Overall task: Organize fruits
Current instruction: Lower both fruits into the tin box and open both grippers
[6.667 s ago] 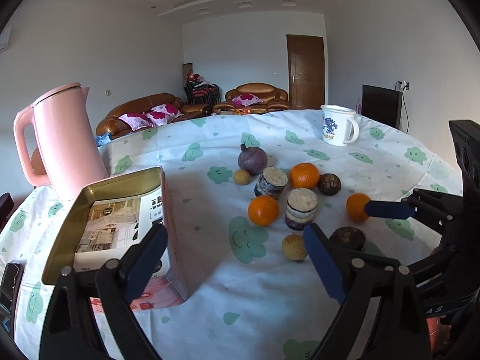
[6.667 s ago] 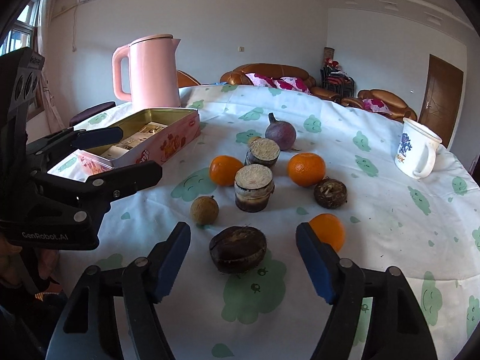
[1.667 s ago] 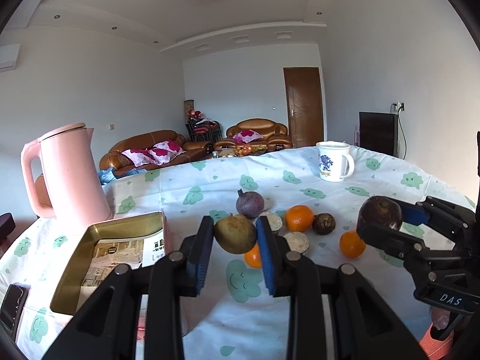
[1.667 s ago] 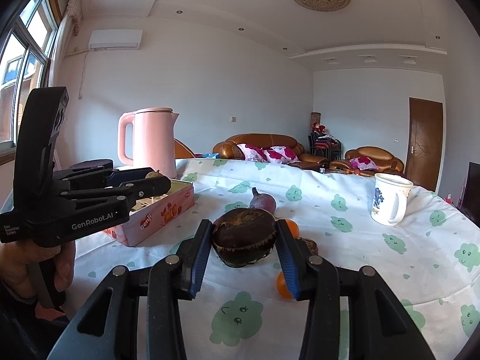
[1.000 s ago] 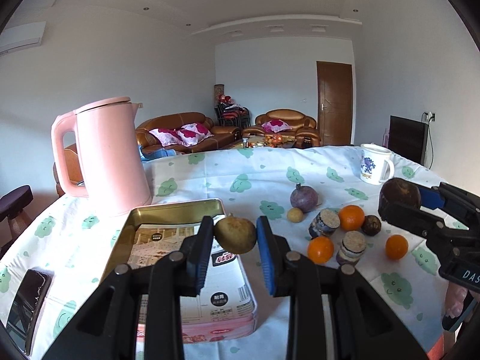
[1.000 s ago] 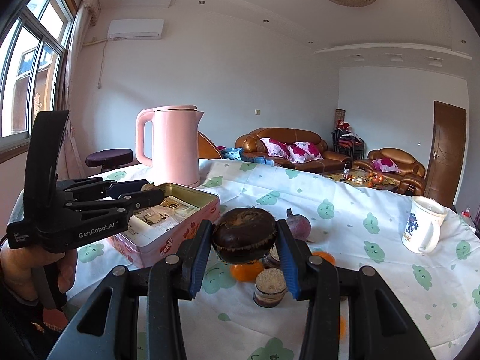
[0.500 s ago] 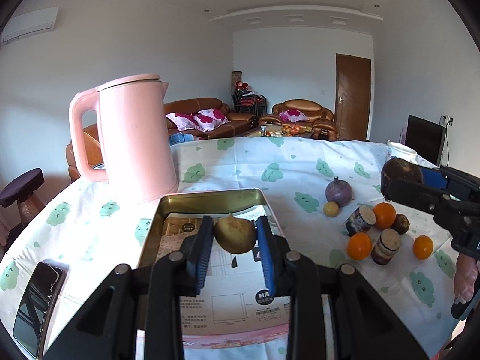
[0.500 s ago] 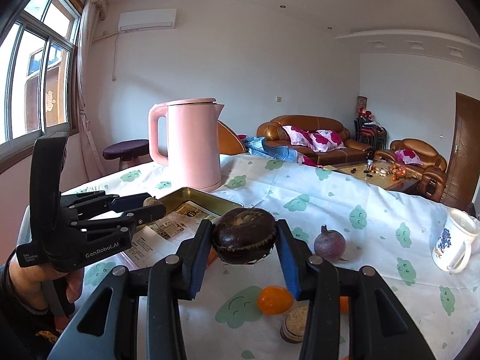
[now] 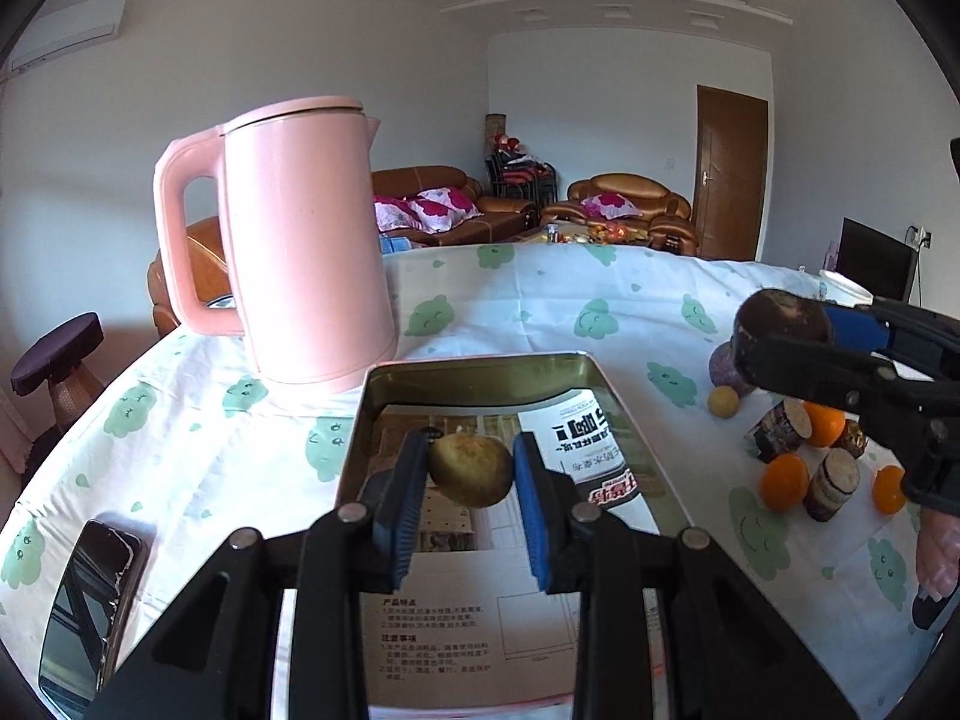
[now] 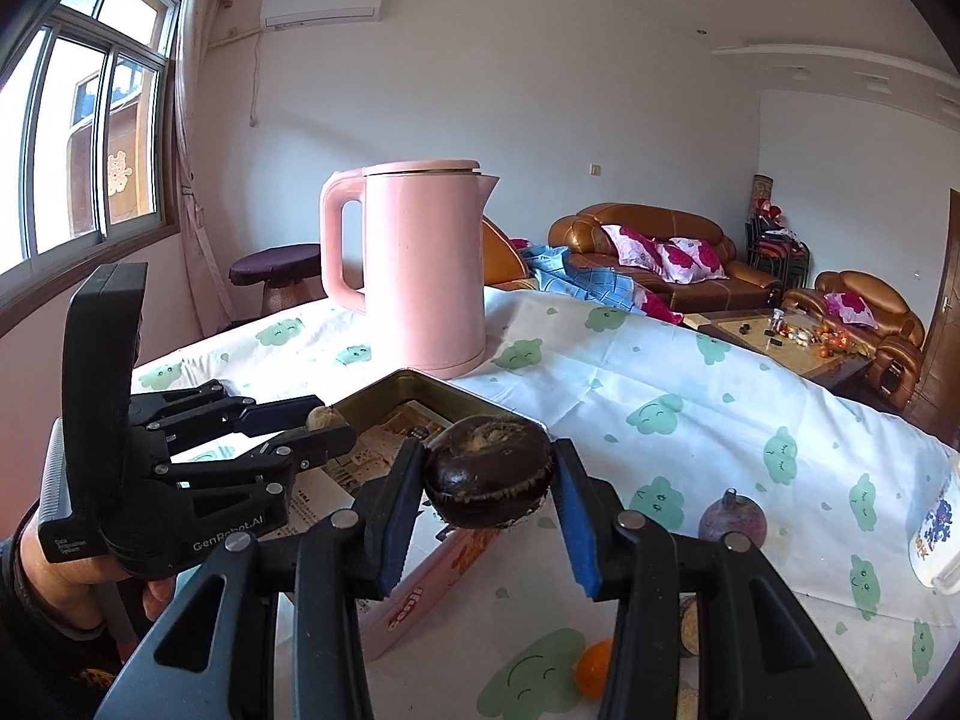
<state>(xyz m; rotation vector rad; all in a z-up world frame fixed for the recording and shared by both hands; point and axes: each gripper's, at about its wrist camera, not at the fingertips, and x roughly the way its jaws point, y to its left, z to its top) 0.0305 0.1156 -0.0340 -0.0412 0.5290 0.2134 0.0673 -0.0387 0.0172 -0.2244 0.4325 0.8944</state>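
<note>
Kid: Fruit in both claws! Which one is closer to the tin?

Helper: Left one. The left claw point(image 9: 471, 489) is squeezed shut on a small yellow-brown fruit point(image 9: 471, 469), and that fruit hangs right over the open tin box point(image 9: 480, 369). You can see the paper sheets point(image 9: 576, 438) on the tin's floor under it.

Kid: So the fruit just has to go down?

Helper: I think so. The tin lies straight below that claw, and its long side runs away from the claw toward the pink kettle point(image 9: 300, 240).

Kid: And the other claw?

Helper: The right claw point(image 10: 487, 489) is clamped on a dark brown fruit point(image 10: 487, 477). It is beside the tin, near the tin's right wall, not over the inside yet. It has to slide sideways toward the tin first.

Kid: Could they bump?

Helper: Maybe. From the right camera, the left claw sits just beside the dark fruit, so I guess they should take turns.

Kid: What about the rest?

Helper: The oranges point(image 9: 783, 480), the purple fruit point(image 10: 732, 519) and more are on the desk point(image 9: 540, 300), well apart from the tin.
</note>
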